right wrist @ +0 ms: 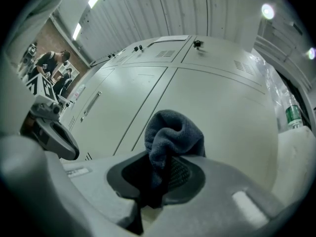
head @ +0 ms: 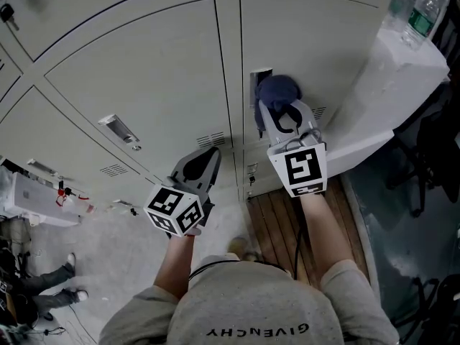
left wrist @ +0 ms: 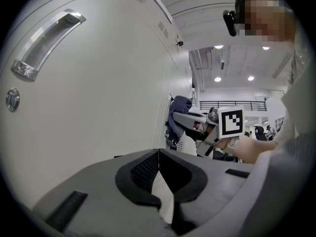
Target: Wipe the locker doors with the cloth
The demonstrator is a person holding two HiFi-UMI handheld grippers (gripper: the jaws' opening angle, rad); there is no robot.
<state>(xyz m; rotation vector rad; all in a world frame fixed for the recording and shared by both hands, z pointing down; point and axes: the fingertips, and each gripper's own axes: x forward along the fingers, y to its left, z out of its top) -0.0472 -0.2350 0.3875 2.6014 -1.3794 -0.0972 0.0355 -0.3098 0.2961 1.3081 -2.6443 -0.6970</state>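
A dark blue cloth is bunched between the jaws of my right gripper, which is shut on it and holds it against a pale grey locker door beside that door's recessed handle. In the right gripper view the cloth stands up out of the jaws before the door. My left gripper is shut and holds nothing, its tips close to the neighbouring locker door. From the left gripper view, the cloth and the right gripper show further along the lockers.
A metal handle and keyhole sit on the left door. A white box-like unit with plastic bottles on top stands right of the lockers. Wooden slats lie underfoot. Another person's legs are at the lower left.
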